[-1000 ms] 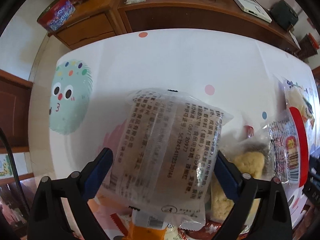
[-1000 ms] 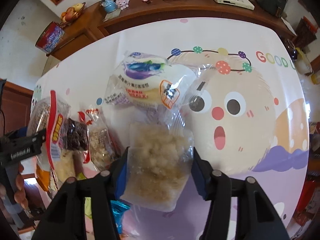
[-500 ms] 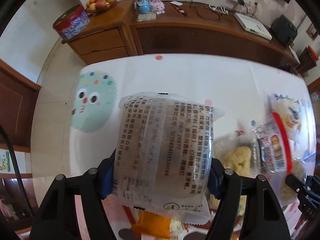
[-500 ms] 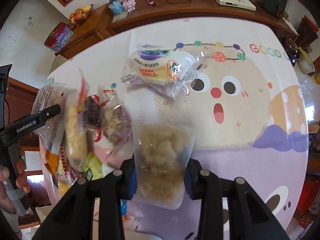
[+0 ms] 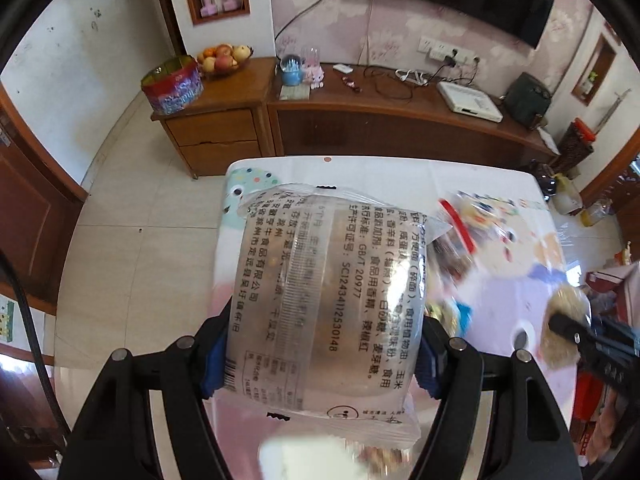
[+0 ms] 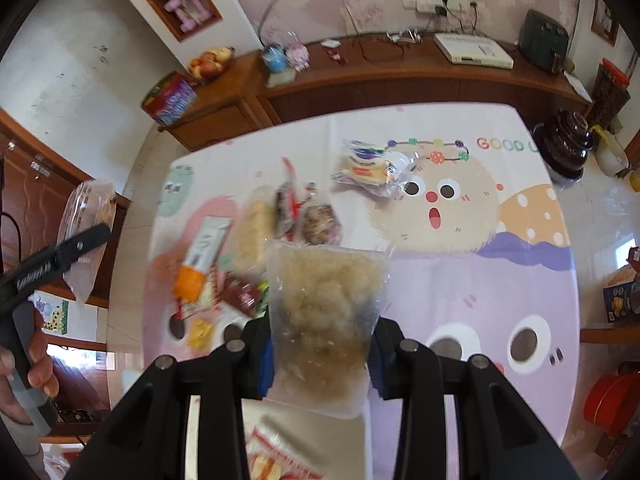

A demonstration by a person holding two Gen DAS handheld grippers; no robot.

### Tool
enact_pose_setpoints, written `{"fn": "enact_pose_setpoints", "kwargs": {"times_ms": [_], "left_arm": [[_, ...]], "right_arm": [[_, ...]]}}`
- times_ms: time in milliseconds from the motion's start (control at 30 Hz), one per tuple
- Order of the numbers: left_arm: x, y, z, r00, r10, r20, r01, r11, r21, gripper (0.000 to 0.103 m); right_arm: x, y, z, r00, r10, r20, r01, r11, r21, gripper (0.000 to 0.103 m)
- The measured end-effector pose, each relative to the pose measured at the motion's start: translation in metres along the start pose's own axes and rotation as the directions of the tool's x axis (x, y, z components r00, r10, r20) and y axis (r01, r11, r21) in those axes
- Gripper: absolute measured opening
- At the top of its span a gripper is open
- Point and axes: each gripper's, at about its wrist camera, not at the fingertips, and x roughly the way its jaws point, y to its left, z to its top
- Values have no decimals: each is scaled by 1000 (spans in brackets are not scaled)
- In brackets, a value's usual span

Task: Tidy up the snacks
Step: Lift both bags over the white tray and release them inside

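My left gripper [image 5: 324, 360] is clamped on the printed packet [image 5: 324, 304], my right gripper [image 6: 318, 356] on the clear crumbly bag [image 6: 322, 316], both lifted above the worktop [image 6: 460, 280] to carry away from the pile [image 6: 256, 248].

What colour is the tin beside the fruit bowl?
Red with blue and purple print: the tin, clearest in the left wrist view.

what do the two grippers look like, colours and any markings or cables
Both the left gripper and right gripper have matte black linkage arms with round silver rivets and blue finger pads. White lettering runs along the left one's side, gripped by a bare hand. A black cable trails beside it.
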Motion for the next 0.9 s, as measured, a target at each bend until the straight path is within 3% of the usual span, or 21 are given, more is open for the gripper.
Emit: {"fn": "enact_pose_setpoints", "kwargs": {"times_ms": [267, 467, 733, 900], "left_arm": [[-105, 10, -85, 997, -30, 73, 30, 1000, 9, 71], [-148, 13, -139, 991, -59, 124, 59, 998, 6, 72], [-154, 7, -182, 986, -86, 144, 95, 994, -55, 72], [-145, -7, -199, 987, -2, 163, 8, 999, -35, 72]], "right_arm": [[-75, 39, -53, 997, 24, 77, -19, 998, -58, 37], [-119, 67, -92, 990, 36, 138, -23, 995, -94, 37], [-144, 81, -137, 985, 30, 172, -18, 997, -72, 37], [-138, 90, -160, 982, -46, 184, 65, 993, -94, 37]]}}
